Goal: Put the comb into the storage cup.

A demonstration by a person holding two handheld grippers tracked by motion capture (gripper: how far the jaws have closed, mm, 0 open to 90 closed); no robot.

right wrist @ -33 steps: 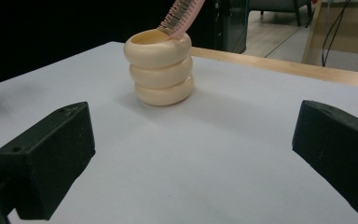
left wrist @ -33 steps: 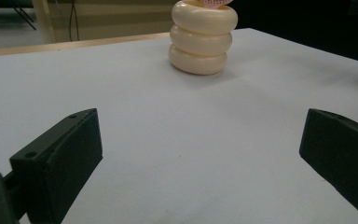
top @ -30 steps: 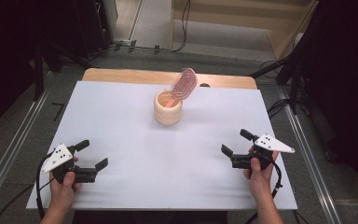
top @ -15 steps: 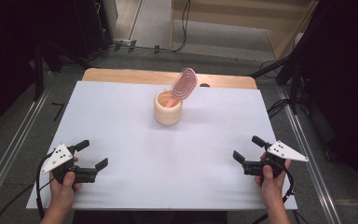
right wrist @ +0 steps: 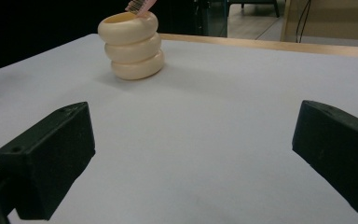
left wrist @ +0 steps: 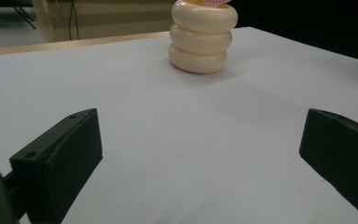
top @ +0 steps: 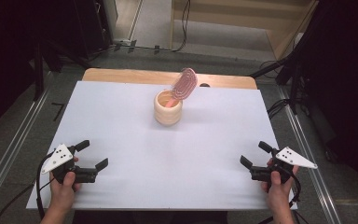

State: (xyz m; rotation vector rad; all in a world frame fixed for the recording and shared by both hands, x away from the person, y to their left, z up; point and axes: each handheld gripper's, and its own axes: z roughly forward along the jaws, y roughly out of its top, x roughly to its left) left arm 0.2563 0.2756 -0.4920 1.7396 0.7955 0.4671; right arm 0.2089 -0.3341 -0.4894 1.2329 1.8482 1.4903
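Near table's front edge, both grippers agape, left gripper (top: 92,155), right gripper (top: 252,154)

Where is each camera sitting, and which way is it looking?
High view: above the person's side, looking forward and down on the white table; both hands with the left gripper and right gripper show.
Left gripper view: low on the left gripper, facing the cream ringed cup; two open black jaws show.
Right gripper view: low on the right gripper, facing the same cup; open jaws show.
All share the cup.
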